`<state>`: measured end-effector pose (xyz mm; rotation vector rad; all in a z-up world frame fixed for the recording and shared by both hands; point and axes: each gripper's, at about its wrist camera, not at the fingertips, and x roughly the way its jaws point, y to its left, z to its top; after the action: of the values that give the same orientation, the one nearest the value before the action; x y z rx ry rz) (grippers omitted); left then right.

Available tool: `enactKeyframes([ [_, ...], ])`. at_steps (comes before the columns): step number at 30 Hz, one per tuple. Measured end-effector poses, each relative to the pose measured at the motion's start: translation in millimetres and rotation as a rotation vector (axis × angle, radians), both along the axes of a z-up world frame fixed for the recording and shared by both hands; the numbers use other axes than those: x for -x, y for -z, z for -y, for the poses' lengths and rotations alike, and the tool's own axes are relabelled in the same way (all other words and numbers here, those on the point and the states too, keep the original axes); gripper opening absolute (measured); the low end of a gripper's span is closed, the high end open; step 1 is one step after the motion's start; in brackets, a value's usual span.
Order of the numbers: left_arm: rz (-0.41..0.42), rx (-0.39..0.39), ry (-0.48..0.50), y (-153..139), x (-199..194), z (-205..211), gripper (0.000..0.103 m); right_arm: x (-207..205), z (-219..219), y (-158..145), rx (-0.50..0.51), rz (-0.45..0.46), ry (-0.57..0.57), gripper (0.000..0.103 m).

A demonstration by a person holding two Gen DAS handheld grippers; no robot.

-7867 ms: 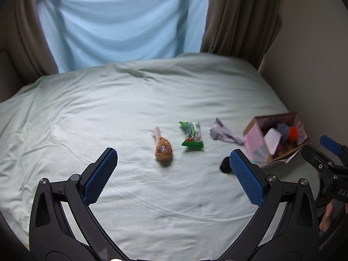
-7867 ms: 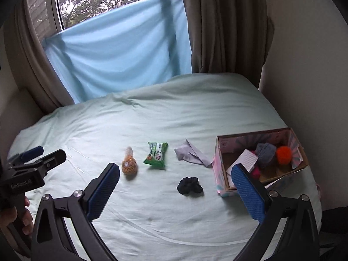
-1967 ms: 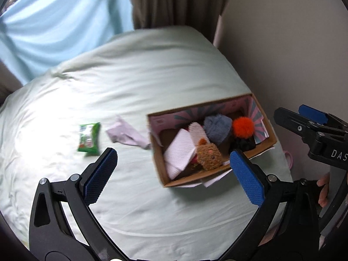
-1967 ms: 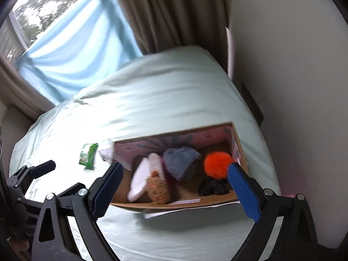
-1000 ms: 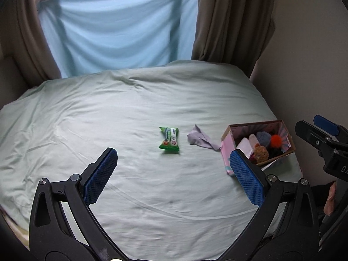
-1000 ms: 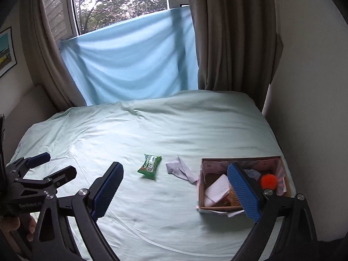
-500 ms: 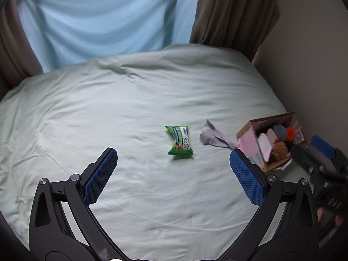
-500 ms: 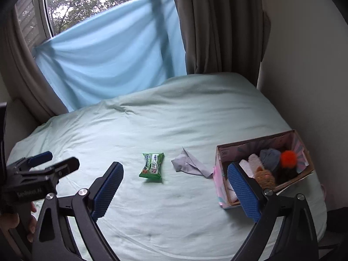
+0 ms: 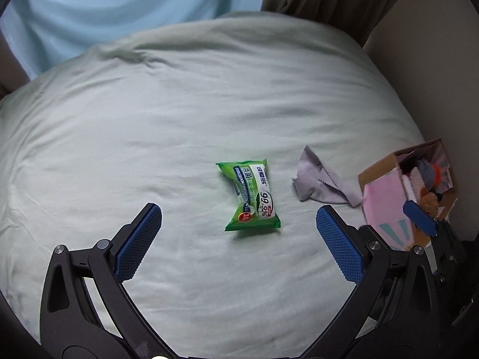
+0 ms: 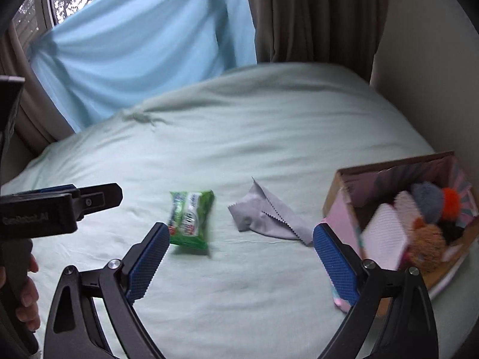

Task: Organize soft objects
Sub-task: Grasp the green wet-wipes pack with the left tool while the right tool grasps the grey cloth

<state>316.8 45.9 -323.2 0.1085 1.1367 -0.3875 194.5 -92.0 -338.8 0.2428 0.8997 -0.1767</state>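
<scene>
A green wipes packet (image 9: 251,196) lies on the pale bedsheet, between and just ahead of my open left gripper (image 9: 239,213). A grey cloth (image 9: 320,185) lies to its right. A pink cardboard box (image 9: 386,197) at the right edge of the bed holds several soft items, among them a brown plush (image 10: 426,246), a grey pom (image 10: 426,202) and an orange pom (image 10: 450,203). My right gripper (image 10: 241,234) is open and empty above the bed, with the packet (image 10: 190,217) by its left finger, the cloth (image 10: 266,214) between the fingers and the box (image 10: 344,209) at its right finger.
The bed (image 9: 149,119) fills both views. A blue drape (image 10: 143,39) and brown curtains (image 10: 314,15) stand behind it, a wall (image 10: 425,59) on the right. The left gripper body (image 10: 45,212) shows at the left of the right wrist view.
Both grippers have come lower and closer to the bed. The packet now sits between the left gripper's fingers, and the cloth between the right gripper's fingers.
</scene>
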Motion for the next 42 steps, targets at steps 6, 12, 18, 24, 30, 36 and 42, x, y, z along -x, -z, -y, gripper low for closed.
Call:
enactKeyframes([
  [6,-0.033,-0.007,0.016,56,-27,24,0.103,-32,16,56,0.064,-0.044,0.02,0.095],
  [12,-0.053,-0.013,0.026,97,-44,41,0.103,-55,16,102,0.141,-0.076,-0.024,0.094],
  [18,-0.067,-0.028,0.039,127,-51,48,0.09,-63,23,130,0.126,-0.089,-0.034,0.092],
  [24,-0.045,-0.092,0.077,143,-47,55,0.074,-68,16,130,0.134,-0.091,-0.071,0.081],
  [30,-0.002,-0.094,0.087,141,-45,52,0.044,-70,8,126,0.135,-0.074,-0.134,0.034],
  [36,-0.007,-0.09,0.077,139,-48,50,0.04,-76,14,123,0.116,-0.081,-0.149,0.011],
  [42,0.019,-0.069,0.039,114,-37,35,0.04,-68,16,103,0.114,-0.056,-0.131,0.009],
])
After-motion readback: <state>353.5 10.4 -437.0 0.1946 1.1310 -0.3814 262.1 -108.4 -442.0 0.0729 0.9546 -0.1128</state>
